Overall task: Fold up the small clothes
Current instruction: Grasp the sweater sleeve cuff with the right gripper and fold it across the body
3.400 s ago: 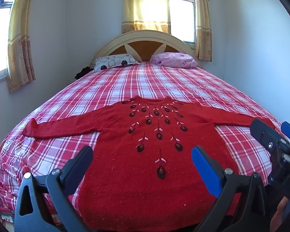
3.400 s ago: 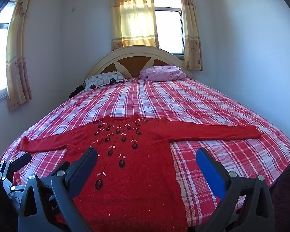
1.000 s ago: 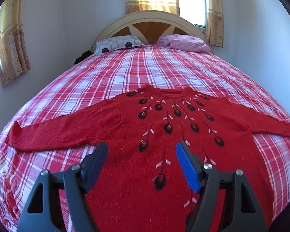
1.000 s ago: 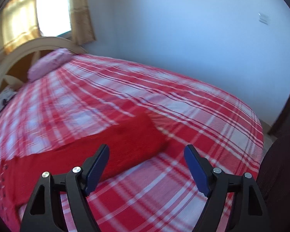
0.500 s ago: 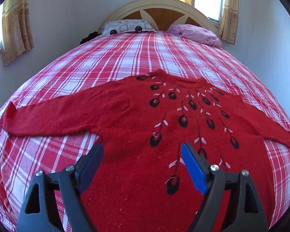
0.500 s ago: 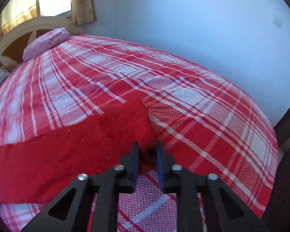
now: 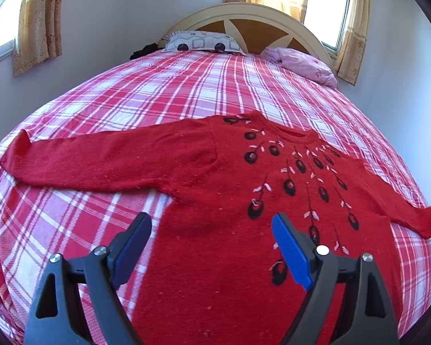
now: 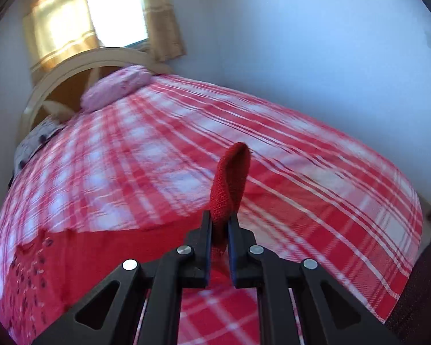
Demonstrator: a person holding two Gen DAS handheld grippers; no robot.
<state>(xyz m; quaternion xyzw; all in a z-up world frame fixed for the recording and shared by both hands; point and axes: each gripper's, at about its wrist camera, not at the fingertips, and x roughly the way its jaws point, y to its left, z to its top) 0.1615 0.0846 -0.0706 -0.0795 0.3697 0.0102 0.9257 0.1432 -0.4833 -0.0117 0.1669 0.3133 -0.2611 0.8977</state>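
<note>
right gripper (image 8: 219,224) pinches one sweater (image 7: 215,201) cuff (image 8: 230,178); two pillows.

You see: red sweater (image 7: 204,166) w/ black-pink motifs; bedspread (image 7: 163,92) red-white plaid; pillow (image 7: 301,63) pink; curtains (image 7: 40,20) yellow.

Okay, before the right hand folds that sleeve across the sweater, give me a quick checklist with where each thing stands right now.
1. Right gripper clamped on the sleeve cuff: ok.
2. Cuff lifted off the bedspread: ok.
3. Left gripper open, nothing between its jaws: ok; they have just been opening.
4. Sweater body flat: ok.
5. Other sleeve lying straight: ok.
6. Bottom hem even: cannot tell, out of view.
</note>
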